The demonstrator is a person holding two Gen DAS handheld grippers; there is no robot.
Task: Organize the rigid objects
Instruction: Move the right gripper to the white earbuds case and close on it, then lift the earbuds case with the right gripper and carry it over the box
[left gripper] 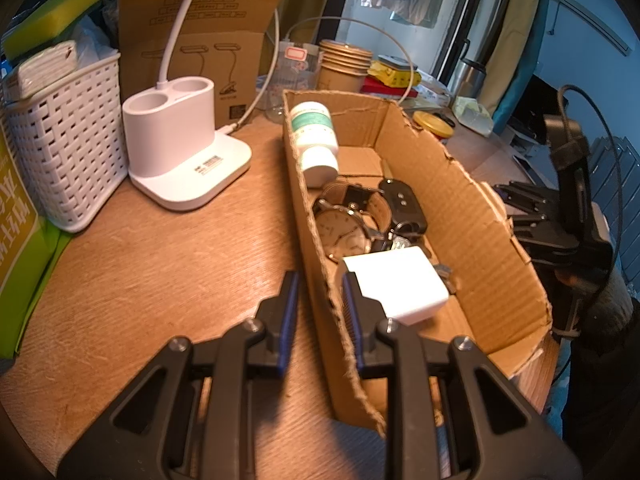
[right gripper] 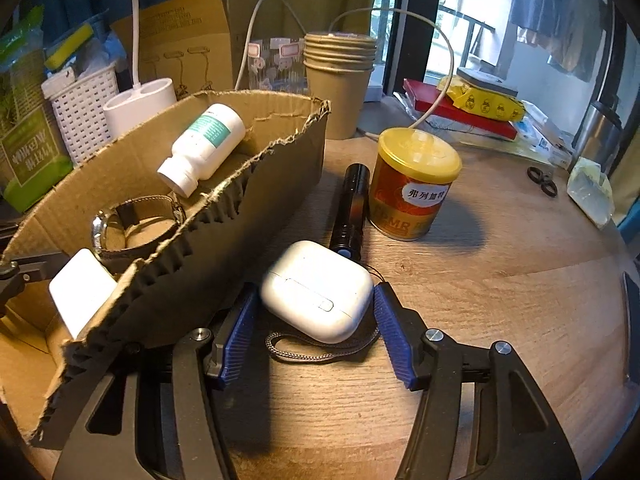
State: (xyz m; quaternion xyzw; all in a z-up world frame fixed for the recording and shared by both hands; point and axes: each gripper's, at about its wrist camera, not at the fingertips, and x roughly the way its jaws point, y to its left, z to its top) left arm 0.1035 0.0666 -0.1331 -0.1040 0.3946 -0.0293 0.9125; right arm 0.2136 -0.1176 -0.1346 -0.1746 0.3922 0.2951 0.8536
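The left tongs (left gripper: 320,280) are clenched on the torn near wall of the cardboard box (left gripper: 472,216), 1 pad on each side of it. The right tongs (right gripper: 314,304) stand released around the white earbud case (right gripper: 318,290), pads just beside it, on the wooden surface (right gripper: 500,280). Behind the case lie a black flashlight (right gripper: 351,204) and a yellow-lidded can (right gripper: 414,184). Inside the box: pill bottle (left gripper: 316,136), watch (left gripper: 346,228), white charger (left gripper: 400,284).

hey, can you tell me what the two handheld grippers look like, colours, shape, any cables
Both the left gripper and the right gripper have matte black frames with triangular cut-outs and silver round screw heads. Their fingers carry ribbed blue pads. In the left wrist view, the right gripper's black body shows from the side, with a thin black cable looping over it.
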